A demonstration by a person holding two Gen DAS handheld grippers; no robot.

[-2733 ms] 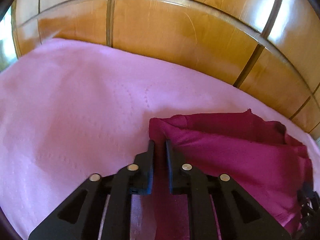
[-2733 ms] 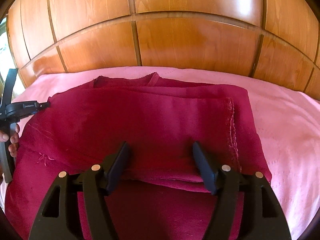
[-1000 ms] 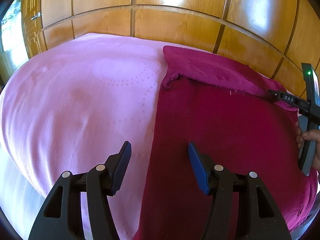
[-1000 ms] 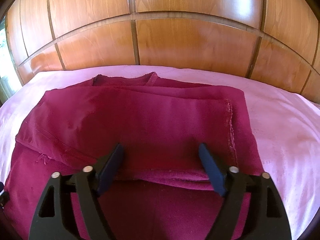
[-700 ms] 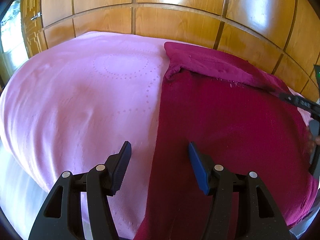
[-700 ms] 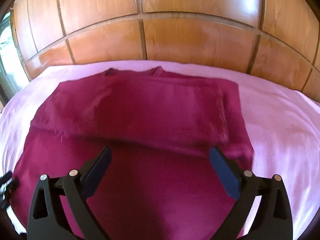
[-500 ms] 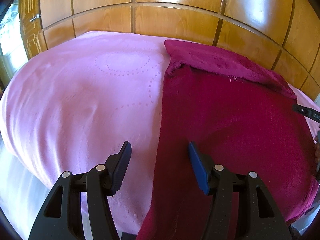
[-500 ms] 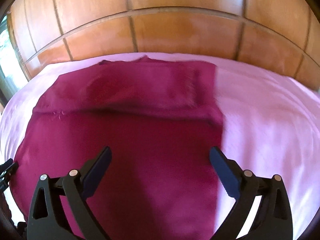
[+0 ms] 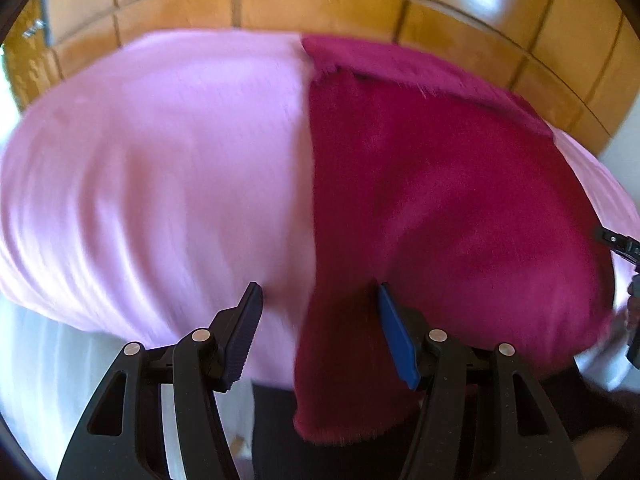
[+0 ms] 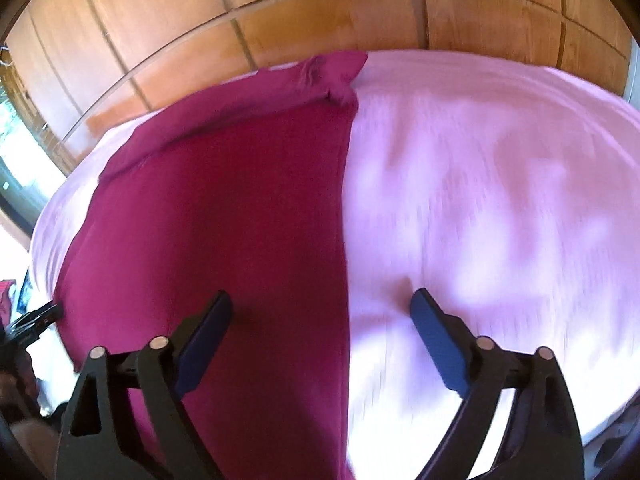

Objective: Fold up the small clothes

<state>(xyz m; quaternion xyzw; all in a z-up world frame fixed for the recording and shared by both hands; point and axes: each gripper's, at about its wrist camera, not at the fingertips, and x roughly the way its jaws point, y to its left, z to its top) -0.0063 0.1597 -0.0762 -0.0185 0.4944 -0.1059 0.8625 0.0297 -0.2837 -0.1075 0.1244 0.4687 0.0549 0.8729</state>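
Item: maroon garment (image 9: 440, 200), lying flat on pink bed (image 9: 160, 160). Left claw (image 9: 318, 332) and right claw (image 10: 320, 336) both hanging open, empty. Advice: grip near-edge corners evenly.

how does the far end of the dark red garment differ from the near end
The far end of the dark red garment is doubled over into a thicker band lying on the pink bedspread by the wooden headboard. The near end is a single layer hanging off the bed's edge. Both show the same red fabric.
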